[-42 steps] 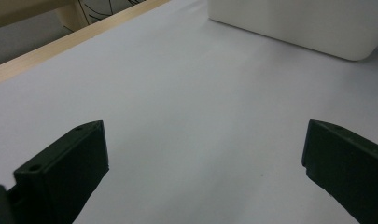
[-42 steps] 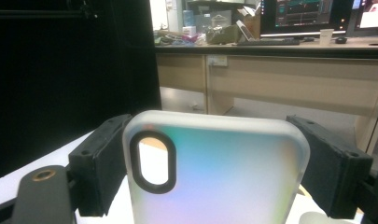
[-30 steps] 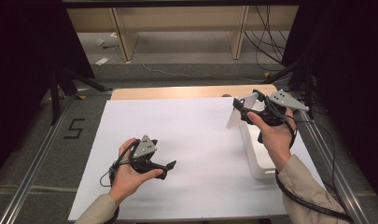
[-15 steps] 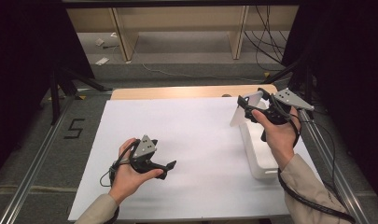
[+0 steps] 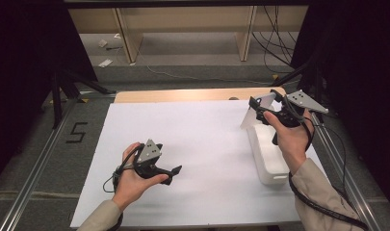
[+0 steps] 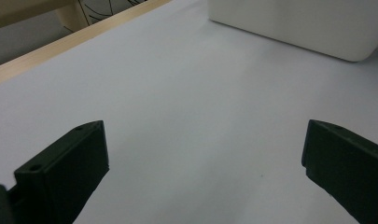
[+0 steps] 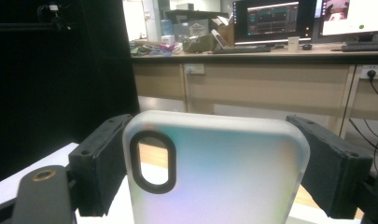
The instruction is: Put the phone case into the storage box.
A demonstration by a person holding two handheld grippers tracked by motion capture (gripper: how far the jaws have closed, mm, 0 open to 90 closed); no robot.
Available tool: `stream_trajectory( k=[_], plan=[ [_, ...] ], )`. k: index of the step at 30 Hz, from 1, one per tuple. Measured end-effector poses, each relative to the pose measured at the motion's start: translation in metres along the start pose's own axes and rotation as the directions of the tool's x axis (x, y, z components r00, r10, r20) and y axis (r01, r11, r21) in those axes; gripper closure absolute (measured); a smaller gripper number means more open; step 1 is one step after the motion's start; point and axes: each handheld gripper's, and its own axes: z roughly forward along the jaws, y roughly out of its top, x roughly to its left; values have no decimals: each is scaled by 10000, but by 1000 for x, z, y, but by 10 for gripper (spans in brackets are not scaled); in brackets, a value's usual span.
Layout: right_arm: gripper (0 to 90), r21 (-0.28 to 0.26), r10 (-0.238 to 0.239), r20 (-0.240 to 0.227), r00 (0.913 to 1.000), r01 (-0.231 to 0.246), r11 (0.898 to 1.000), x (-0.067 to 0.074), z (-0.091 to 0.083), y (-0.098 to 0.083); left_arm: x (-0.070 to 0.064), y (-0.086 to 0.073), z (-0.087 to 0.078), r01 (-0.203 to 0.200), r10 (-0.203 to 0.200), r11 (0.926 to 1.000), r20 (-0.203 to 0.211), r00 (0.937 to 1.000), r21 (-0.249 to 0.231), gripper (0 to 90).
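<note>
My right gripper (image 5: 265, 102) hangs above the table's far right, shut on a frosted translucent phone case (image 5: 252, 117). In the right gripper view the phone case (image 7: 224, 182) stands upright between my right gripper's (image 7: 213, 140) black jaws, which press on its two long edges, with its oval camera hole at the upper left. My left gripper (image 5: 174, 174) rests low on the white sheet near the front, left of centre. In the left gripper view my left gripper (image 6: 203, 144) stands open, with bare sheet between its jaws.
A white rectangular box (image 5: 269, 161) sits on the white sheet (image 5: 202, 134) under my right hand, and the box (image 6: 298, 23) also lies ahead of the left jaws. A strip of wooden table edge (image 5: 183, 95) runs along the back. Beyond it stand desks with monitors (image 7: 270, 21).
My right hand has drifted slightly up and to the right with the phone case held in its jaws. The left hand has stayed where it was.
</note>
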Motion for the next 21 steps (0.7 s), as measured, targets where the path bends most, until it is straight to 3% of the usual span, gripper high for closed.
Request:
stream_trajectory(
  k=[21],
  plan=[
    [183, -10, 94, 365, 9993, -94, 10000, -11, -2, 0, 0, 0, 0, -7, 7, 10000, -1, 10000, -6, 2]
  ],
)
